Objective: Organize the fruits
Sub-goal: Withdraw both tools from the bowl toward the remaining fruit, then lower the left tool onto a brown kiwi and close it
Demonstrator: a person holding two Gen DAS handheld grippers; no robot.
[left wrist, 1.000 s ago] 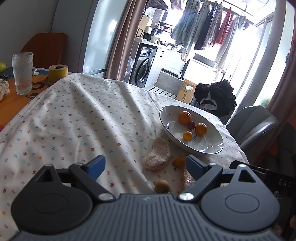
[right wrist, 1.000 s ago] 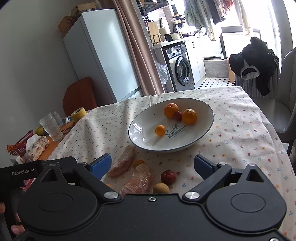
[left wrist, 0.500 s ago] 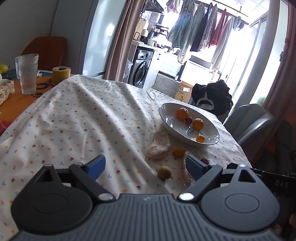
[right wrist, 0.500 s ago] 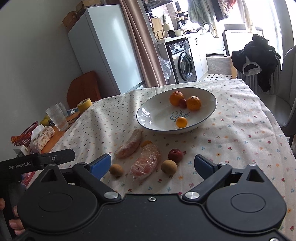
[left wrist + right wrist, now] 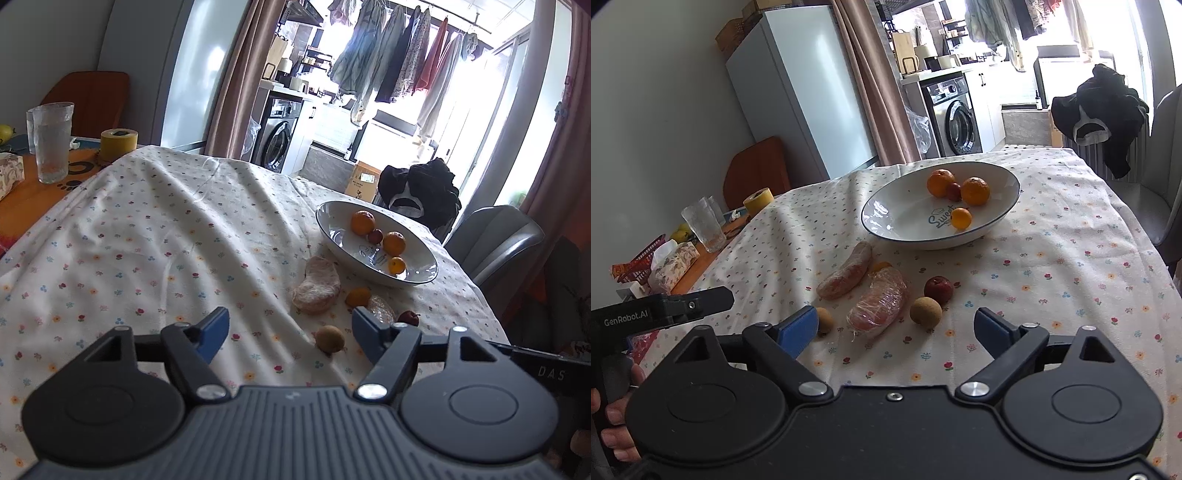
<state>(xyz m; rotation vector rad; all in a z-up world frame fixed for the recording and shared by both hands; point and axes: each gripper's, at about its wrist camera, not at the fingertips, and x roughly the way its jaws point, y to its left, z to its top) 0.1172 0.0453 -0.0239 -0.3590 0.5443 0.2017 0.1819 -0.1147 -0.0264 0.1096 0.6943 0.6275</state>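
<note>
White porcelain forms the bowl (image 5: pixel 886 225), in which two oranges, a small red fruit and a small orange fruit are held. On the floral-clothed worktop (image 5: pixel 1052 258), near the bowl, two wrapped pieces (image 5: pixel 879 302), a red apple (image 5: pixel 938 289) and two brown fruits (image 5: pixel 925 311) are laid. The left claw (image 5: pixel 290 328) and right claw (image 5: pixel 895 328) are held apart above the cloth, nothing gripped.

The left tongs (image 5: pixel 290 326) hang open and empty over the clothed bench (image 5: pixel 147 229). Ahead sits a bowl (image 5: pixel 332 218) holding two oranges (image 5: pixel 362 222), a plum (image 5: pixel 376 235) and a kumquat (image 5: pixel 397 265). A brown fruit (image 5: pixel 330 338) lies between the tips.
</note>
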